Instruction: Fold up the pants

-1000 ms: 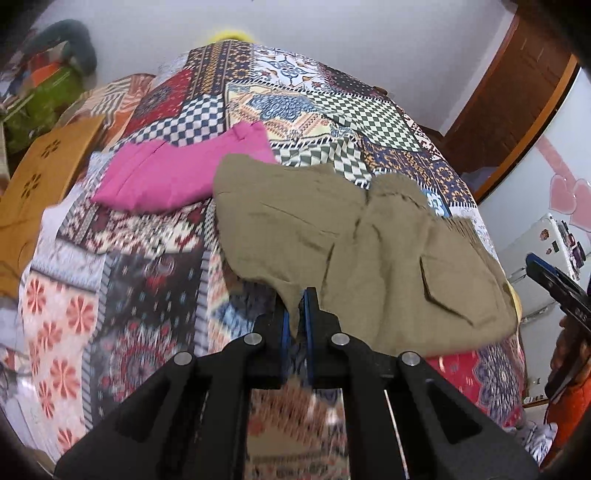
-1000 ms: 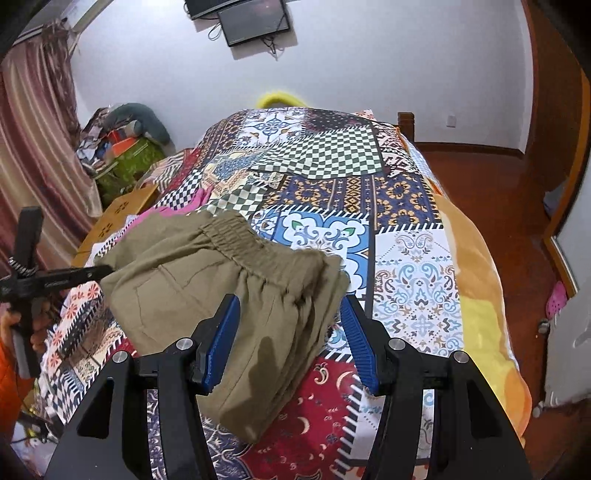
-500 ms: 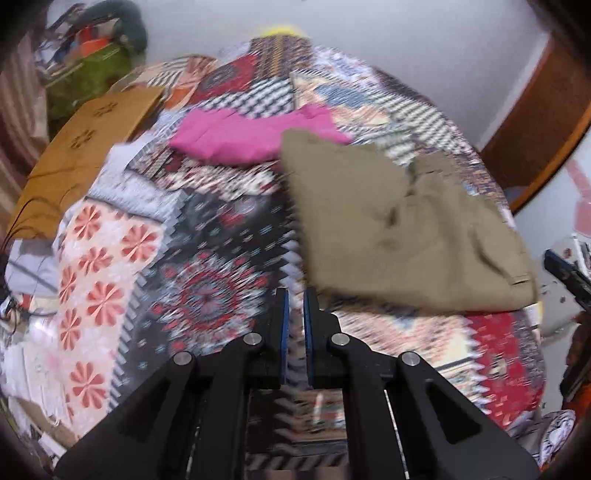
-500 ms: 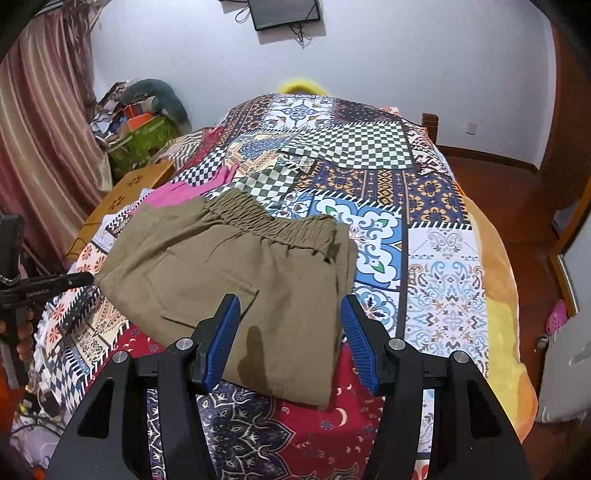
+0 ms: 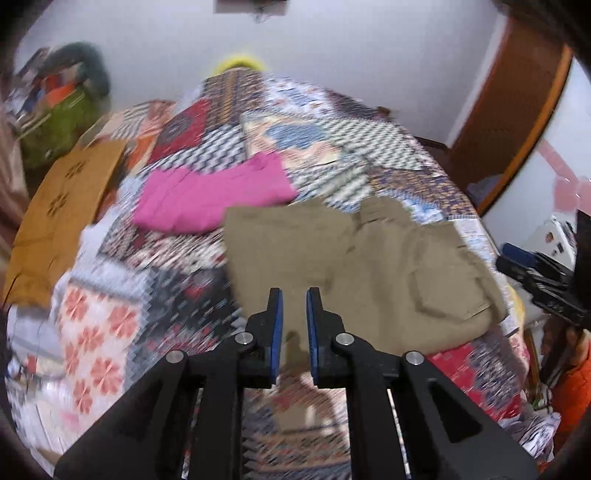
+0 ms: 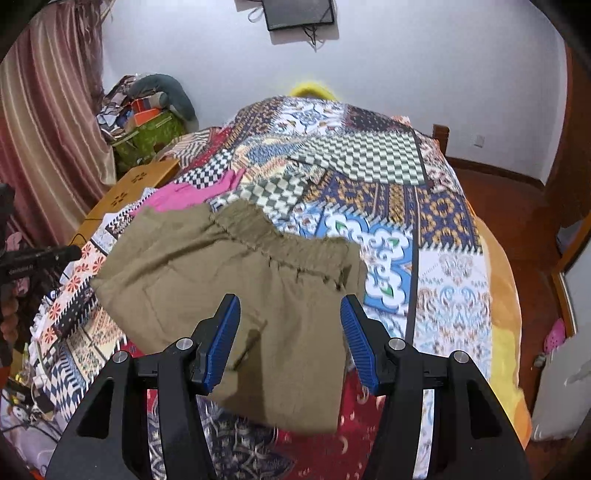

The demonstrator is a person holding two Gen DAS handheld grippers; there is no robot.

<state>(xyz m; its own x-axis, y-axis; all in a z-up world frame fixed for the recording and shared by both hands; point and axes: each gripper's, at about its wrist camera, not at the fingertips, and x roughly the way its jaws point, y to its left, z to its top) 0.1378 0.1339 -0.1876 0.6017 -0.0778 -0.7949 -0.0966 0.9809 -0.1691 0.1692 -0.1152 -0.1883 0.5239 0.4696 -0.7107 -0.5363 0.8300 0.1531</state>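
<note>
Pants (image 6: 236, 295): I see them folded into an olive block on the near end of the bed (image 6: 454, 280), elastic waistband at the far edge in my right view, a flap pocket facing up in my left view (image 5: 369, 266).
Left tongs (image 5: 294, 306): my jaws are opening with a narrow gap between the blue pads; nothing sits between them, and the pants lie beyond the tips, not pinched.
Right tongs (image 6: 290, 325): my jaws stand well apart over the near edge of the pants, pads off the cloth, nothing held.
Pink cloth (image 5: 214, 195): folded, lying just beyond the far left corner of the pants, its edge touching or slightly tucked under them; I cannot tell which.
Bedspread: patchwork of checks, florals and paisley, with a red panel showing under the near edge of the pants.
Board (image 5: 62, 206): brown, with cut-out flowers, leaning along the left side of the bed.
Screen (image 6: 301, 13): mounted on the far wall, cables hanging below.
Sharpness: my left view is blurred.
</note>
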